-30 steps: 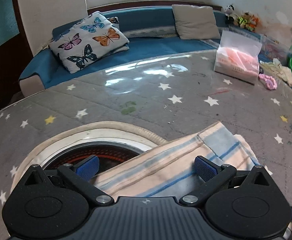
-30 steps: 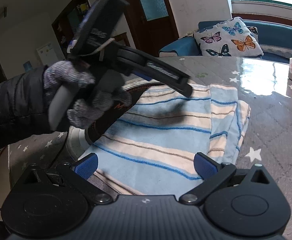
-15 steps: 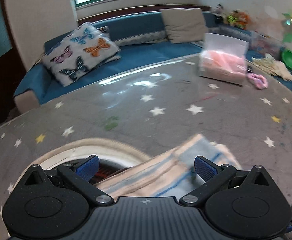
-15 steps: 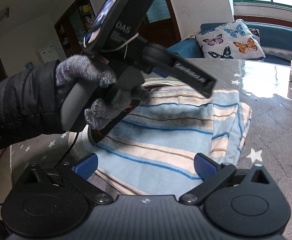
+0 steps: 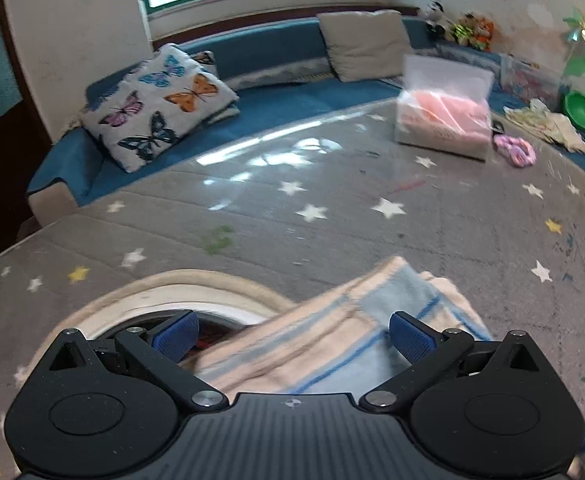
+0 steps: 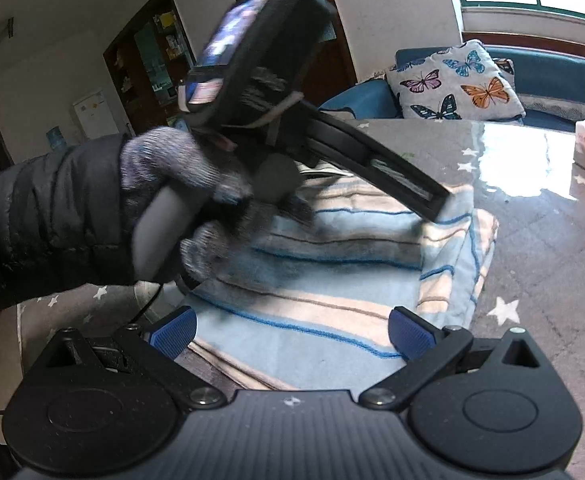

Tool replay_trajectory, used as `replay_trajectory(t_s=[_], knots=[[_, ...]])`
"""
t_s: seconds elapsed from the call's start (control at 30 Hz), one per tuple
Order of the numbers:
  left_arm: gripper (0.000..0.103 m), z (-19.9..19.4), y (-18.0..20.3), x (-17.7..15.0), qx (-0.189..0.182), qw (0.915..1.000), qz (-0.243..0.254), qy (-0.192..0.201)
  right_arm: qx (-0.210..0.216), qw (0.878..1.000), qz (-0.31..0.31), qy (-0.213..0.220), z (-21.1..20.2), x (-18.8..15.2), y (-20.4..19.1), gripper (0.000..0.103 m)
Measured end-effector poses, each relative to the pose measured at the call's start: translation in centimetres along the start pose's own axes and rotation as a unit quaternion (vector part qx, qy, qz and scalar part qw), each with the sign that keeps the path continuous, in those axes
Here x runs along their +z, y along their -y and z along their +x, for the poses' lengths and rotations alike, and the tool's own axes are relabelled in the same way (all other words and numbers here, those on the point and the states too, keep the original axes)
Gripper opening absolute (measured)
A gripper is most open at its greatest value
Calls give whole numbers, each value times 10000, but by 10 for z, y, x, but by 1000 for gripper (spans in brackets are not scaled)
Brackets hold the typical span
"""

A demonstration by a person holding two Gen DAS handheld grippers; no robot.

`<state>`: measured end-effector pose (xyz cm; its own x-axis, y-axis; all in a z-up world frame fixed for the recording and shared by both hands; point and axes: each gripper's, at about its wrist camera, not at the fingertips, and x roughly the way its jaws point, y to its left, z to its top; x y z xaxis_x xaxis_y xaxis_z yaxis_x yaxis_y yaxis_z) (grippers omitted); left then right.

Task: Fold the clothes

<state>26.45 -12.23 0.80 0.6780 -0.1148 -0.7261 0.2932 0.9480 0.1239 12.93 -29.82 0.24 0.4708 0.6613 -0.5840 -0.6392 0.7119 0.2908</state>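
My left claw [image 5: 290, 330] is wide open and holds nothing. It hangs over the folded striped cloth [image 5: 332, 344], which lies on the starry bench [image 5: 332, 220], partly over a round ring [image 5: 164, 292]. My right claw [image 6: 290, 330] is wide open too, empty, above the same cloth.

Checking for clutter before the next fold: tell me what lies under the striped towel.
The striped towel rests partly on a round white-rimmed object and partly on the star-patterned table. Anything else beneath it is covered.
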Motion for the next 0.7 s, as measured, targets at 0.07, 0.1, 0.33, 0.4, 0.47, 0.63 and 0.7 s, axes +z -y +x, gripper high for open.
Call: replay_trajectory(t_s=[0.07,0.1,0.33,0.4,0.47,0.63,0.7], knots=[[103,-10,-10,-2,72,10000,-37,21,-83,9999,50,36,-3,2,1,103],[103,-15,-15,-4,136,9999,-40,24,-106,9999,82,56,-5,1,2,103],[103,-50,-55,-25,594,9979,-220,-98,-431,9986,263,155,-5,5,6,103],[103,-63,-65,-32,703,9972,-249,-93,-557,9980,250,153,-5,6,6,103],[103,-80,-77,-40,850,9961,-238,-78,-638,9975,264,165,-6,4,3,103],[103,-114,-102,-62,1215,9923,-189,-155,-818,9956,411,221,-8,4,3,103],[103,-126,-109,-72,1325,9909,-88,-199,-877,9949,441,213,-9,5,4,103]])
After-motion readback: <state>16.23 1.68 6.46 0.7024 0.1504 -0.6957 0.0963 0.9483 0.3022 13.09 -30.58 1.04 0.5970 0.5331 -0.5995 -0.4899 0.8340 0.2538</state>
